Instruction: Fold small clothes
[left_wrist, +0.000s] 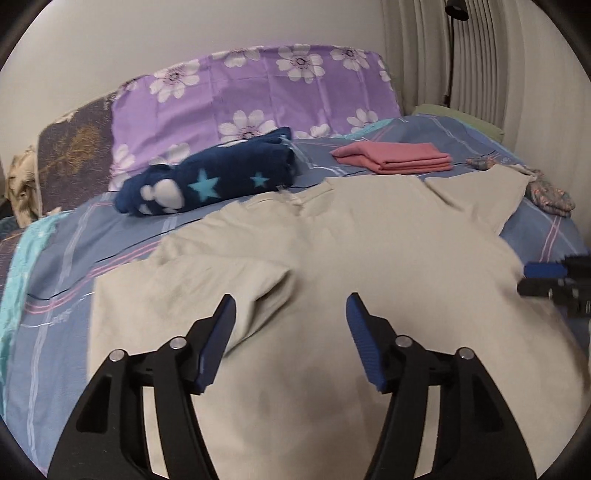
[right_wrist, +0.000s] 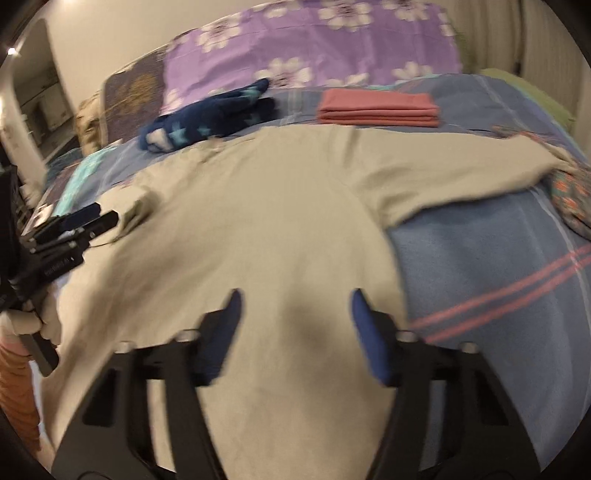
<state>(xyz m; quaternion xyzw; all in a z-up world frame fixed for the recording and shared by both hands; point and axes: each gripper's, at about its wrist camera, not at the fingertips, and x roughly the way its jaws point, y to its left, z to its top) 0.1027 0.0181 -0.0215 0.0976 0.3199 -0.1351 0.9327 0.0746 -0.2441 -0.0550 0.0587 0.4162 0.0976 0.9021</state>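
A beige T-shirt (left_wrist: 332, 251) lies spread on the bed, its left sleeve folded in over the body. It fills the right wrist view (right_wrist: 266, 229) too, with its right sleeve (right_wrist: 461, 173) stretched out to the right. My left gripper (left_wrist: 291, 306) is open and empty just above the shirt's lower left part. My right gripper (right_wrist: 295, 299) is open and empty above the shirt's lower right part. Each gripper shows at the edge of the other's view (left_wrist: 554, 280) (right_wrist: 74, 225).
A folded pink garment (left_wrist: 399, 157) lies behind the shirt. A dark blue star-patterned fleece bundle (left_wrist: 210, 177) lies at the back left. A patterned garment (left_wrist: 550, 192) lies under the right sleeve. A purple flowered pillow (left_wrist: 258, 96) stands against the wall. The blue striped bedsheet (right_wrist: 498, 266) shows at right.
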